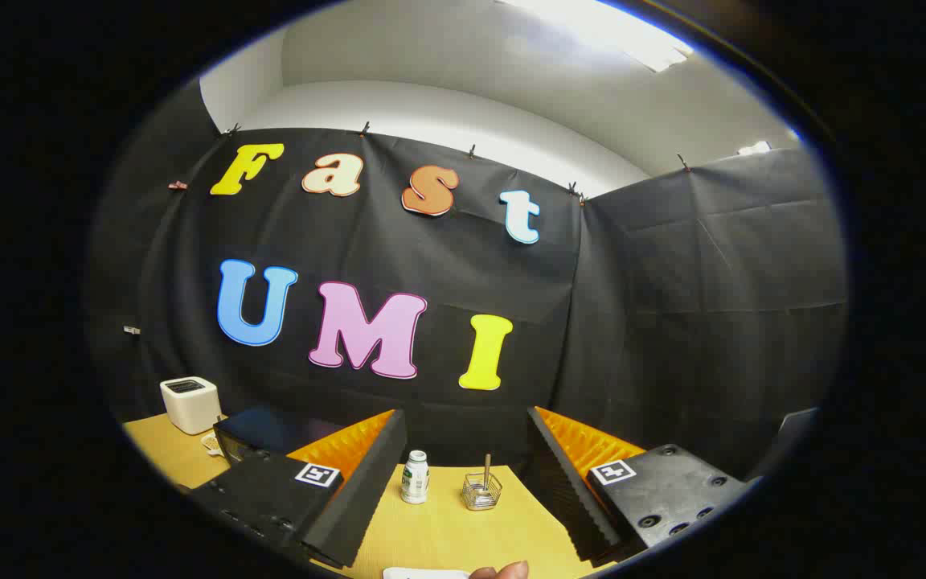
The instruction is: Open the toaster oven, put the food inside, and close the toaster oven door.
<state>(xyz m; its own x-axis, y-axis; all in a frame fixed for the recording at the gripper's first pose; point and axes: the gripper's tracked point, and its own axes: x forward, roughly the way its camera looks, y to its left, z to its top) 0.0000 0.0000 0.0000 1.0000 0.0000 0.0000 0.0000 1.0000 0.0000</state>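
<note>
Wide-spread jaws of the gripper [463, 482] grip nothing. Beyond the fingers, on the table [447, 531], stand a small white bottle [415, 477] and a wire basket [481, 490]. Left of the fingers sits the dark toaster oven [258, 434], a white box [190, 404] behind it.

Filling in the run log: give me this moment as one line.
claw: open, holding nothing | toaster oven: beyond one finger, door state unclear | ahead: small bottle, wire basket | table
</note>
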